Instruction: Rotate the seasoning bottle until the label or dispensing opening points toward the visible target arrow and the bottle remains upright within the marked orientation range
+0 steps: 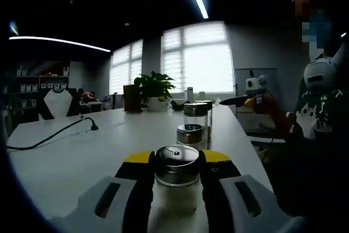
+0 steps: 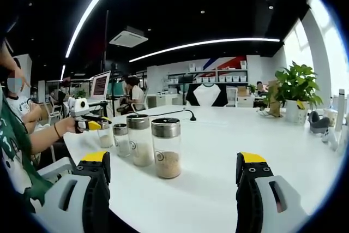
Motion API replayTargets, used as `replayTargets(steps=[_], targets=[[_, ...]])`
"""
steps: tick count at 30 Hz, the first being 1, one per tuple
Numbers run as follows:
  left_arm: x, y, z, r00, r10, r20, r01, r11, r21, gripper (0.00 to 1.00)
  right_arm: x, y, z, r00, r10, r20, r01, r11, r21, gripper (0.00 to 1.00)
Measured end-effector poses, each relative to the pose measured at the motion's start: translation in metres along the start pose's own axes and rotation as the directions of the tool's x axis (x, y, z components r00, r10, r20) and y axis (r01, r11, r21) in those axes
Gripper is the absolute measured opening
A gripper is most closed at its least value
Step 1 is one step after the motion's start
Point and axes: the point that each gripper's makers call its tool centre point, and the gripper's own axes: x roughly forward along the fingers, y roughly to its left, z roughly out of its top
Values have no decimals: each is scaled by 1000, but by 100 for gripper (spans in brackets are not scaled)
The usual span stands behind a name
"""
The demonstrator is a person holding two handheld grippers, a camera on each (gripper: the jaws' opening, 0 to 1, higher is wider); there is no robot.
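My left gripper [image 1: 177, 157] is shut on a small glass seasoning bottle [image 1: 175, 188] with a metal lid, which stands upright on the white table [image 1: 82, 156]. The same bottle [image 2: 104, 135] appears at far left in the right gripper view, held by the left gripper [image 2: 90, 125]. Three more metal-lidded bottles stand in a row beside it: a short one [image 2: 121, 139], a taller one [image 2: 140, 140] and the nearest, with brown seasoning [image 2: 166, 148]. My right gripper [image 2: 174, 157] is open, its jaws wide apart in front of that nearest bottle. The right gripper [image 1: 244, 101] hovers beyond the table's right edge.
A person [image 1: 319, 107] stands at the table's right edge in the left gripper view. A potted plant [image 1: 155, 88] and a brown box [image 1: 132, 97] stand at the far end. A black gooseneck cable [image 1: 54, 133] lies on the left. Shelves and seated people [image 2: 131, 92] are behind.
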Motion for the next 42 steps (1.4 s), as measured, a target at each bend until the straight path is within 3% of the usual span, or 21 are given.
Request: replayTargets(steps=[11, 18, 22, 32, 42], targets=[[-4, -3, 3, 999, 42, 9, -42, 999, -7, 34, 0, 1, 0, 1000, 1, 1, -1, 1000, -1, 98], [-7, -13, 5, 990, 138, 8, -138, 990, -9, 34, 0, 1, 0, 1000, 1, 1, -1, 1000, 0, 98], [-7, -13, 5, 979, 205, 6, -204, 979, -15, 34, 1, 2, -1, 1000, 4, -1, -4, 1000, 0, 98], [-10, -9, 6, 940, 341, 9, -341, 940, -19, 34, -1, 0, 0, 1000, -3, 7, 3, 1000, 2, 98], [-13, -5, 7, 873, 487, 21, -486, 873, -27, 34, -1, 1, -2, 1000, 3, 4, -3, 1000, 2, 98]])
